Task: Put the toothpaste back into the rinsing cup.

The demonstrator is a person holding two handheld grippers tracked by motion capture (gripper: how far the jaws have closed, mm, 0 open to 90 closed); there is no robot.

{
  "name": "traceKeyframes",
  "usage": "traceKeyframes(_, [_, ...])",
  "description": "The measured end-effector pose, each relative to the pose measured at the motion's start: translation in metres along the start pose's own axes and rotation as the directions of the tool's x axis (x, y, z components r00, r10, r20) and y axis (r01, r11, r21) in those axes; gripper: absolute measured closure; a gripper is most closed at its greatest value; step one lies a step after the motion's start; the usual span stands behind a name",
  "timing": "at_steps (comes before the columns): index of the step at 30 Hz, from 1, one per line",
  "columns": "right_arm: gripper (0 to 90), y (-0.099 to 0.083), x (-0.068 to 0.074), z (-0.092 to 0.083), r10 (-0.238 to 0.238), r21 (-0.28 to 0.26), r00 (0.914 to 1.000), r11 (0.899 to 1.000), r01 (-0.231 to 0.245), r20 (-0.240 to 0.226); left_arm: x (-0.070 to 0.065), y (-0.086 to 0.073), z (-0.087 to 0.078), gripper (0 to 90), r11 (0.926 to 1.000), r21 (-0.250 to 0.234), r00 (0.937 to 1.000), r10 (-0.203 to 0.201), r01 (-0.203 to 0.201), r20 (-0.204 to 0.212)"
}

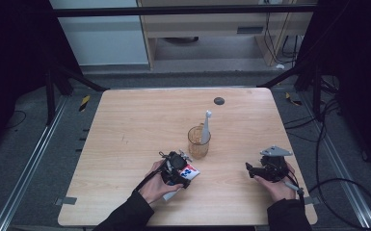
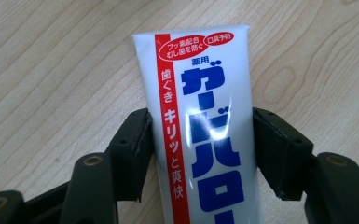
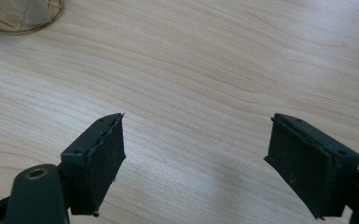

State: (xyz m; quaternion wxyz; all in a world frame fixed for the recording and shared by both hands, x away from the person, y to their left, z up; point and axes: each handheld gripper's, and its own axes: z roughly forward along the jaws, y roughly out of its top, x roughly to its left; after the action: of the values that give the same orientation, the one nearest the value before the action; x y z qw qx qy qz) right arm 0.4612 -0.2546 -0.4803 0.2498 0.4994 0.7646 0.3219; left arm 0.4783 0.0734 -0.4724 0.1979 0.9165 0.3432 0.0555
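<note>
While the left gripper held a white, red-striped plastic toothpaste tube low over the wooden desk, an amber glass cup beyond held a white toothbrush. Closer in, its fingers pinched the soft, light, glossy tube mid-body; slip looked likely. Right fingers stood spread, empty.

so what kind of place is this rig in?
Probably a lab data-collection station, not a home: a bare wooden table on metal floor rails, dark curtains at the sides, loose cables on grey carpet. The props are just a toothpaste tube and a cup holding a toothbrush.
</note>
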Motion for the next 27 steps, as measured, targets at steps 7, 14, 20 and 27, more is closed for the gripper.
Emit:
traceKeyframes(7, [18.7,-0.001,-0.001,0.000,0.001,-0.001,1.0000,1.000,-0.001,0.005,0.001,-0.001,-0.002,48.0,0.9994,0.000,0.9993,-0.035,0.035,0.008])
traceKeyframes(14, [18.8,-0.002,-0.002,0.000,0.005,0.000,1.0000,1.000,-0.005,0.005,0.002,-0.003,-0.009,63.3,0.9981,-0.024,0.9981,-0.057,0.058,0.025])
traceKeyframes(20, [18.8,-0.003,-0.002,0.000,0.000,0.006,1.0000,1.000,0.000,0.007,0.005,-0.006,-0.014,67.4,0.9970,-0.043,0.9975,-0.062,0.063,0.033])
traceKeyframes(27, [18.4,-0.004,-0.003,0.000,0.001,0.012,1.0000,1.000,-0.001,0.010,0.014,-0.010,-0.034,68.8,0.9889,-0.111,0.9944,-0.094,0.099,0.049])
